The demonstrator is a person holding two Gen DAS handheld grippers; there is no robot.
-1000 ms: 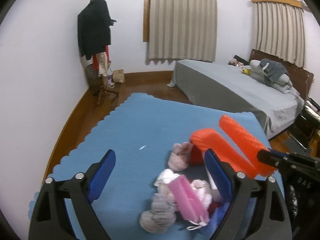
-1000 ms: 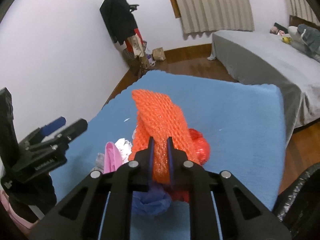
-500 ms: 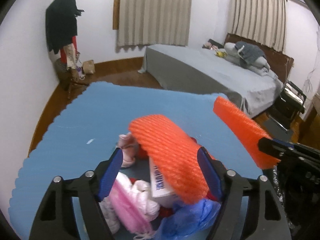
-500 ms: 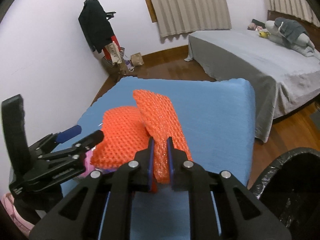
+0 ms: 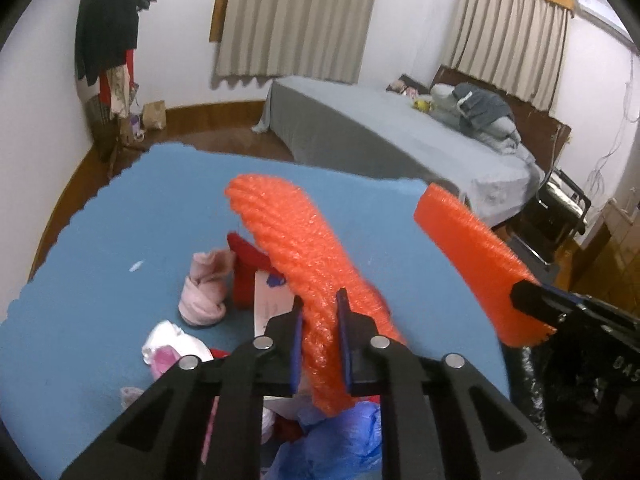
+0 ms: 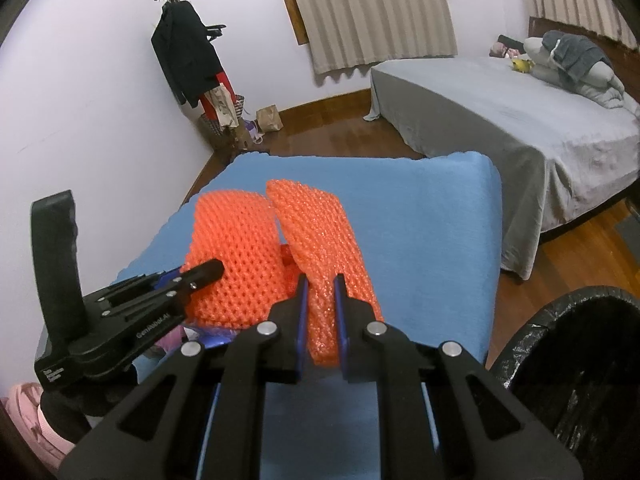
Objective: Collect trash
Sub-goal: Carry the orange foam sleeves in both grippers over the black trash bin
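While my left tongs were closing, their pads already pinching one orange foam net above the trash pile, only that camera showed what lay beneath: a pink sock, a white crumpled tissue, a red scrap, a white carton and a blue plastic bag on the blue mat. Off to the right in that view, my right tongs held a second orange net. From the right camera I counted the same two nets side by side, the left one gripped by my left tongs, the other pinched tight in my right tongs. Only that view showed the black-lined bin at the far right, beside the mat.
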